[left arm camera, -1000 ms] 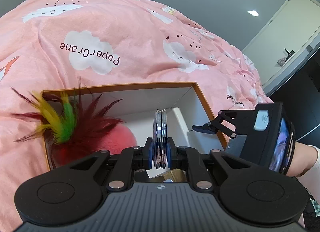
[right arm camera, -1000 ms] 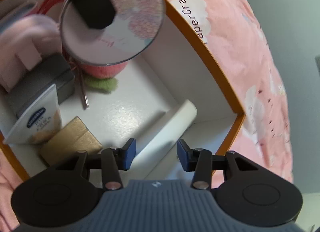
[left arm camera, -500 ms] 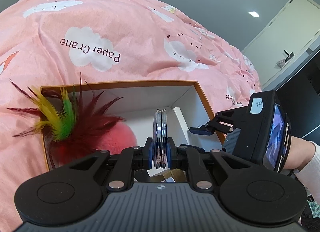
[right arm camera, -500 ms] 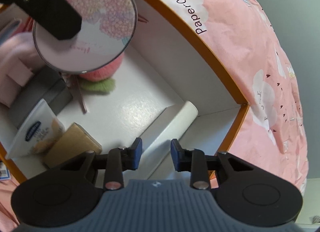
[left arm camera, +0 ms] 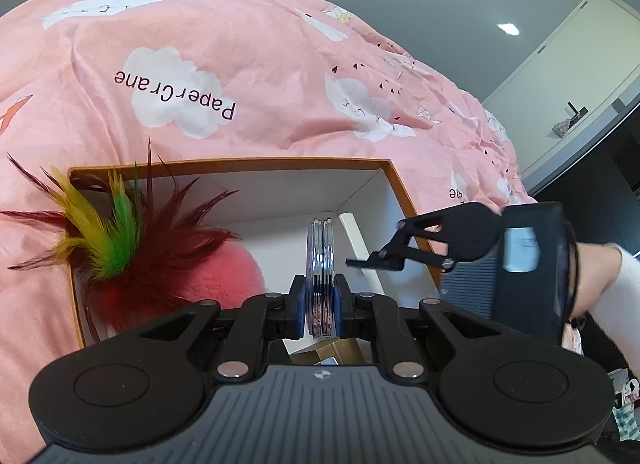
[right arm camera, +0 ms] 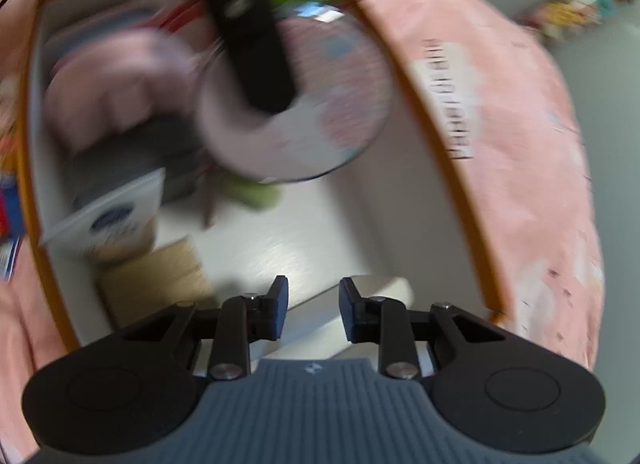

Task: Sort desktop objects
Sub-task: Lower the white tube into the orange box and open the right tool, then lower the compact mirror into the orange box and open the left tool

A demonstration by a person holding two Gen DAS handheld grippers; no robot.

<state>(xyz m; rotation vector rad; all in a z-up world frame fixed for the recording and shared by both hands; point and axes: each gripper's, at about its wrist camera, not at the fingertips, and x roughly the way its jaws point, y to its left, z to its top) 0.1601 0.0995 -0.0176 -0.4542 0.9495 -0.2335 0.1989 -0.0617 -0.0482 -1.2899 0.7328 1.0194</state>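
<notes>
My left gripper (left arm camera: 319, 306) is shut on a round compact mirror (left arm camera: 319, 264), held edge-on above an orange-rimmed white box (left arm camera: 240, 163). In the blurred right wrist view the same mirror (right arm camera: 332, 132) shows its pink flowered face, with a black left finger (right arm camera: 256, 44) across it. My right gripper (right arm camera: 313, 312) hangs over the box's near right corner with its jaws closing. A white rolled card (right arm camera: 384, 288) lies below the gap and the pads do not press on it. From the left wrist view, the right gripper (left arm camera: 370, 260) reaches in from the right.
In the box lie a pink plush ball with red, yellow and green feathers (left arm camera: 132, 260), a white cream tube (right arm camera: 116, 220), a tan carton (right arm camera: 160, 284), a grey case (right arm camera: 132, 160) and a pink soft item (right arm camera: 112, 80). A pink cloud-print quilt (left arm camera: 280, 64) surrounds the box.
The right gripper's jaws have narrowed and the hand has rolled, blurring its view. The left gripper and the mirror have stayed where they were.
</notes>
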